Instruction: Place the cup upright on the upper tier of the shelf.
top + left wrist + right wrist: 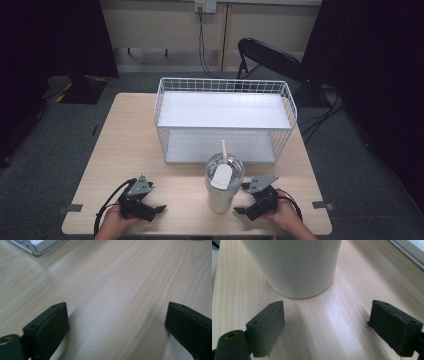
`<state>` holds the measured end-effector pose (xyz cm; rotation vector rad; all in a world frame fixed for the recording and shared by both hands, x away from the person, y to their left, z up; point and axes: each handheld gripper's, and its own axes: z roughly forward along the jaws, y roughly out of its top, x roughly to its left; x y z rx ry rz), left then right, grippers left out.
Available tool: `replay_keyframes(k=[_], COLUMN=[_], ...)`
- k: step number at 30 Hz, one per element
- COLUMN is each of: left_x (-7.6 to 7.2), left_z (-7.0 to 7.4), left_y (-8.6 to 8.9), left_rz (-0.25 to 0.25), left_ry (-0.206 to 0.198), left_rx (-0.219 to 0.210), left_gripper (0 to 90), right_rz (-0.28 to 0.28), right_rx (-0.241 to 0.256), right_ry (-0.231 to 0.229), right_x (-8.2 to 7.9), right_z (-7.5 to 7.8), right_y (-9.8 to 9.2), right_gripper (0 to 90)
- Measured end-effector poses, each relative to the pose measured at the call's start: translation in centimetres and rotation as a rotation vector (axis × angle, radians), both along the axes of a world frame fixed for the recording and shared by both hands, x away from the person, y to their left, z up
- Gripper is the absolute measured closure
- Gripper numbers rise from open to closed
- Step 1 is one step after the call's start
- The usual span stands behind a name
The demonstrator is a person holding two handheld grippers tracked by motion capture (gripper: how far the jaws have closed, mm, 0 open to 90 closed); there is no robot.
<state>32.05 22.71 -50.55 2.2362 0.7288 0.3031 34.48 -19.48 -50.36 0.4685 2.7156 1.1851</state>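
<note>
A white tumbler with a clear lid and a beige straw stands upright near the table's front edge, between my two grippers. My right gripper sits just right of it, open, with its jaws pointing at the cup's base. In the right gripper view the tumbler stands a short way beyond the open gripper, not touching it. My left gripper rests open at the front left, apart from the cup. In the left gripper view that gripper has bare wood between its jaws.
A white wire basket with two flat shelves stands on the light wooden table behind the tumbler. Its lower corner lies far ahead of the left gripper. A black folding chair stands beyond the table.
</note>
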Motion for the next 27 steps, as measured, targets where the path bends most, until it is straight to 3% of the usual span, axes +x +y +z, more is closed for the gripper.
replay_keyframes(k=[3,9,14,19,27], left_x=[0.1,0.1,0.1,0.1,0.1], left_z=[0.0,0.0,0.0,0.0,0.0], left_y=[0.0,0.0,0.0,0.0,0.0], left_rz=[0.016,0.016,0.016,0.016,0.015], left_ry=[0.007,0.007,0.007,0.008,0.008], left_rx=[0.010,0.010,0.011,0.010,0.010], left_gripper=[0.0,0.0,0.0,0.0,0.0], right_rz=[-0.010,-0.021,-0.014,-0.008,0.006], right_rx=[0.000,0.008,0.019,0.031,0.125], right_ry=[0.002,0.004,0.047,0.030,0.042], right_x=[-0.1,-0.1,-0.2,-0.5,-0.4], right_z=[0.0,0.0,0.9,1.8,3.5], right_y=[0.1,0.1,0.4,0.8,1.2], right_gripper=[12.4,14.4,14.2,14.2,12.3])
